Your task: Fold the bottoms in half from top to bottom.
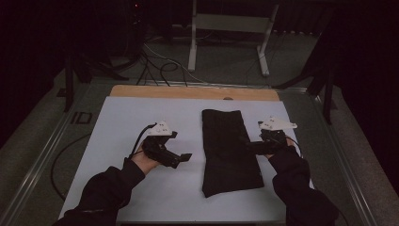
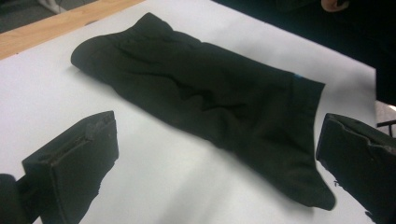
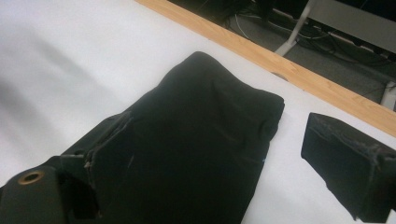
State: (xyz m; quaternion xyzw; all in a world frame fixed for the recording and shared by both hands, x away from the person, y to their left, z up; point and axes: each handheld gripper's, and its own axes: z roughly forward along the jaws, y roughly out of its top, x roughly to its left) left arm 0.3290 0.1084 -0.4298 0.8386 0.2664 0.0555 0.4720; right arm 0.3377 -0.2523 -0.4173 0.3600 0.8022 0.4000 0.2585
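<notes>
A black folded garment point(image 1: 228, 150) lies lengthwise on the white mat point(image 1: 127, 117), right of centre. My left gripper point(image 1: 181, 160) hovers to its left, a short gap away, jaws wide apart and empty; in the left gripper view the garment point(image 2: 210, 93) stretches across ahead of the left gripper point(image 2: 217, 135). My right gripper point(image 1: 251, 146) is at the garment's right edge. In the right gripper view the right gripper point(image 3: 219, 140) is open, one jaw over the cloth point(image 3: 201, 126) and the other over the bare mat.
A wooden strip point(image 1: 193, 92) borders the mat's far edge. Behind the table, cables point(image 1: 160, 66) lie on the floor near a white stand point(image 1: 226, 23). Metal rails point(image 1: 42, 155) run along both table sides. Bare mat lies left of the garment.
</notes>
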